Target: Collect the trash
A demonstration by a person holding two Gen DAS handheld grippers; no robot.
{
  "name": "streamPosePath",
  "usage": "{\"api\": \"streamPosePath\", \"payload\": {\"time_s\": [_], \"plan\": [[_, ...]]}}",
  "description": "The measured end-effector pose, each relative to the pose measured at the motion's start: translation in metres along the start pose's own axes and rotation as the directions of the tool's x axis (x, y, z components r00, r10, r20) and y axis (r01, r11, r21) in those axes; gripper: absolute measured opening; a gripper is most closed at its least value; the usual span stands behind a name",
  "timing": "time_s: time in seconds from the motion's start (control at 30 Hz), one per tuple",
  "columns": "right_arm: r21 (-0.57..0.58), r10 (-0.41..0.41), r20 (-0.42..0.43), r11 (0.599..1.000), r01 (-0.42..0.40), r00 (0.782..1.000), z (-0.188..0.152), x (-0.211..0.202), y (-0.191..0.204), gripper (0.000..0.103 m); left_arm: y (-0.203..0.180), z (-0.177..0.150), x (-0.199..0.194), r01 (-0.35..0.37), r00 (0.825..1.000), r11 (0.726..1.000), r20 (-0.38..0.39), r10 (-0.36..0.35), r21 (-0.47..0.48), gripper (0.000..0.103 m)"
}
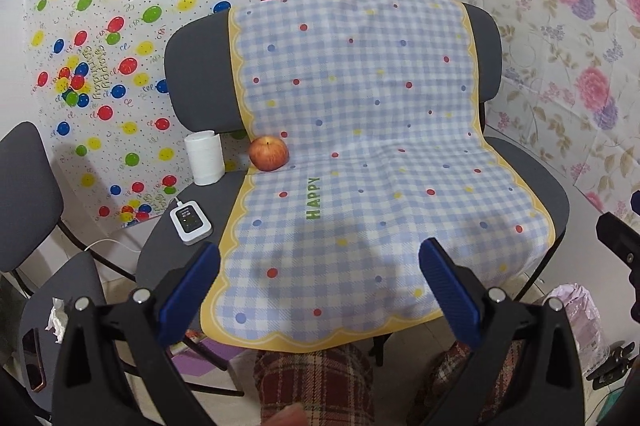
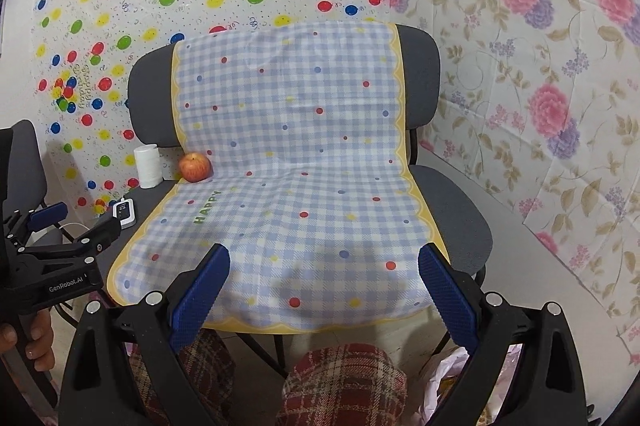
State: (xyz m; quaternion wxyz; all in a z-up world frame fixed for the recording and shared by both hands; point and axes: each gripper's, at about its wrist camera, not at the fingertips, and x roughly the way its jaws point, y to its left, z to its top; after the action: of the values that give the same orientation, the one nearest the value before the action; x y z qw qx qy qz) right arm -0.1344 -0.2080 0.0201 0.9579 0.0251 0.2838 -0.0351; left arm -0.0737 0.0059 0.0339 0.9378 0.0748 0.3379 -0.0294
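Both grippers held wide apart before a cloth-draped chair.

My left gripper (image 1: 320, 266) and right gripper (image 2: 324, 270) are released, grasping nothing, at lower centre of their views. An apple (image 1: 269, 153) rests on the gingham cloth (image 1: 360, 145) at centre left, beside a white roll (image 1: 205, 157). A crumpled tissue (image 1: 56, 318) lies lower left on a neighbouring chair (image 1: 72, 274).
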Motion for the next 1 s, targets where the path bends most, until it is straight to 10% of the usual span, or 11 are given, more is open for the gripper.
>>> {"api": "streamPosePath", "payload": {"time_s": [1.0], "plan": [[0.008,-0.005,-0.010,1.000,0.005,1.000,-0.0045,0.0065,-0.0065,0.094,-0.0042,0.0000,0.0016,-0.003,1.000,1.000,-0.002,0.003,-0.006,0.097]]}}
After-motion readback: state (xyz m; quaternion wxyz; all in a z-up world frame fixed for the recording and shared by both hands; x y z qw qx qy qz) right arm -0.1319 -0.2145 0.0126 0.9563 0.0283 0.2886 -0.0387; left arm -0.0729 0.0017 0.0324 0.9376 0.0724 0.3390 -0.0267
